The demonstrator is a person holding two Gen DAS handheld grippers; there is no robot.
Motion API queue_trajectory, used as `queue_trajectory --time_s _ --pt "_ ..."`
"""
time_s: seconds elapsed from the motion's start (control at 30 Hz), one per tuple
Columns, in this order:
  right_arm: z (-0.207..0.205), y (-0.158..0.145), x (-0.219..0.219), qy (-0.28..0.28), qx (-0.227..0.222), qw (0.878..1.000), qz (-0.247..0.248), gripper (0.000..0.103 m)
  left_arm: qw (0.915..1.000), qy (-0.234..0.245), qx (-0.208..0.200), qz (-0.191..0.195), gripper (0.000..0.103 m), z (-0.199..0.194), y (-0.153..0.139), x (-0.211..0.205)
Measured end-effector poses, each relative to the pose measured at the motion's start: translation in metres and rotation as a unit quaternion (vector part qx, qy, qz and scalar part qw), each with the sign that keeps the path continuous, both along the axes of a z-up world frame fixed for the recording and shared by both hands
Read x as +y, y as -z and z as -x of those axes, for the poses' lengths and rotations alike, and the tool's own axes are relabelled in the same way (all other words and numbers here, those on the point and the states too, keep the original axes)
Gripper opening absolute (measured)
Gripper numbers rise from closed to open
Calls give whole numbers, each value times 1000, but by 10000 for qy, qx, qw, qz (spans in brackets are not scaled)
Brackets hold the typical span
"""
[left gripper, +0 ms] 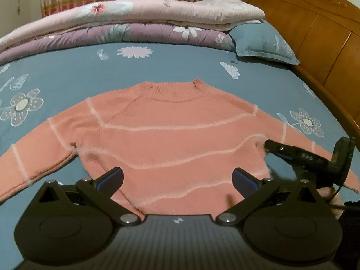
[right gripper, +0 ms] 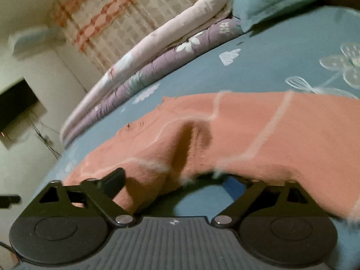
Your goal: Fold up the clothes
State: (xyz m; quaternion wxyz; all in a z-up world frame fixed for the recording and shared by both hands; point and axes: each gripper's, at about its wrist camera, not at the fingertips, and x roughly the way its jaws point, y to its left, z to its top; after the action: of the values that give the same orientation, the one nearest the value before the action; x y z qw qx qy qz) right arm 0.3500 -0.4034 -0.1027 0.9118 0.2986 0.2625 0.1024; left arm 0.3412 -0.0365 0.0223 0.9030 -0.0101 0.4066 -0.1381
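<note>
The pink sweater lies flat, front up, mid-bed, so the right gripper, fingers spread unclenched, straddles its right armpit edge for folding, while the left gripper hovers released near the hem.

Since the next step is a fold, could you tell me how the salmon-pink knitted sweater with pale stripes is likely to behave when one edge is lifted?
The salmon-pink knitted sweater will probably be floppy: near the right gripper it already buckles into a deep crease. It looks fuzzy, so it should grip rather than slip. Its long sleeves will likely trail over the blue floral bedsheet.
</note>
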Motion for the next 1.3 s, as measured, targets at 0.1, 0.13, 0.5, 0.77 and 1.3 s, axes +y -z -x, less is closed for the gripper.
queue_trajectory --time_s 0.1,0.13,0.5,0.77,1.3 --pt "-8 0 -5 77 15 10000 -10 83 10000 -3 92 31 102 -7 5 1" --pt "-12 0 -2 95 3 9999 105 85 9999 13 112 47 102 -10 7 1" --pt "-17 -4 5 -119 160 9997 -124 73 9994 264 191 122 102 -20 13 -12" --pt "-26 -18 -30 176 289 9994 -48 19 9995 227 182 107 102 -22 14 -11" --pt "-17 -37 -37 437 1057 9879 1050 19 9996 228 157 21 102 -20 18 -8"
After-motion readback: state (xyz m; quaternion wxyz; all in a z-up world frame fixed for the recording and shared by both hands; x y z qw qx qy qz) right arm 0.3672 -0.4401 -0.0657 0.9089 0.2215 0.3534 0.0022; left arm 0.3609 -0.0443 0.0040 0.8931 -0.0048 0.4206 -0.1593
